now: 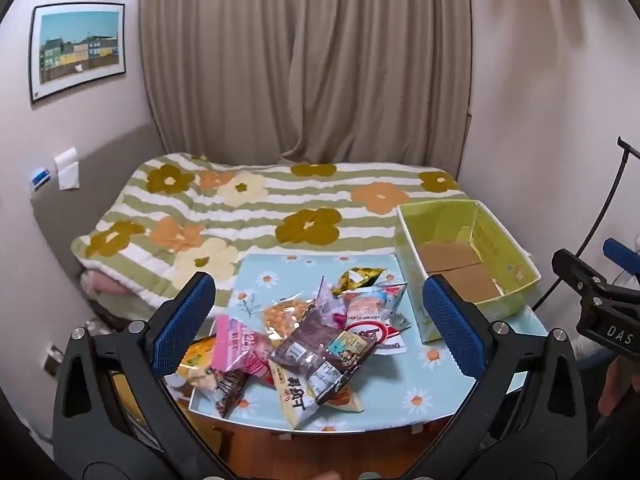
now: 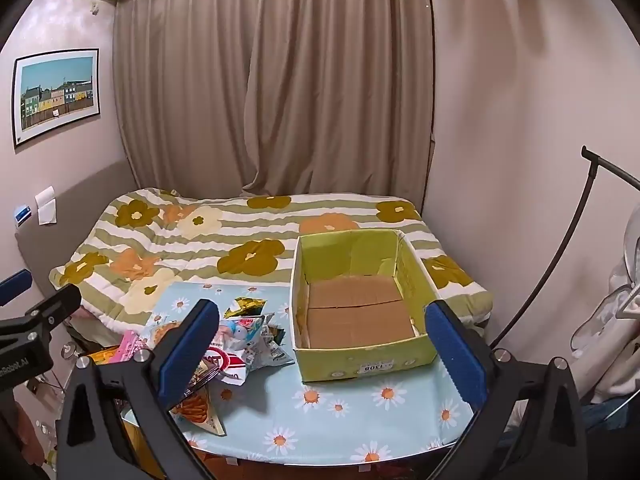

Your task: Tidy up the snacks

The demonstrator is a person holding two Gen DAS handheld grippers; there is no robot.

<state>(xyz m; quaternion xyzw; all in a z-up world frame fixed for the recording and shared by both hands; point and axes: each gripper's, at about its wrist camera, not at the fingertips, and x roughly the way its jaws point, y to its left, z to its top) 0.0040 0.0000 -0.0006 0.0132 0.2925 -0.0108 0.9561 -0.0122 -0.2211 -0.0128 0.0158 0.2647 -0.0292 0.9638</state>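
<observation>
A pile of snack packets (image 1: 304,340) lies on a small table with a blue daisy cloth (image 1: 416,400). It holds a pink packet (image 1: 236,344), a brown packet (image 1: 320,352) and a gold packet (image 1: 356,280), among others. An empty yellow-green cardboard box (image 2: 356,304) stands on the table's right side, open at the top. My left gripper (image 1: 316,328) is open and empty, above the pile. My right gripper (image 2: 320,344) is open and empty, in front of the box. The pile (image 2: 236,340) shows at its left.
A bed with a flowered, striped quilt (image 1: 260,208) lies behind the table, against beige curtains (image 1: 304,60). A wall is close on the right. A black curved stand (image 2: 560,264) rises at the right. A framed picture (image 1: 78,50) hangs on the left wall.
</observation>
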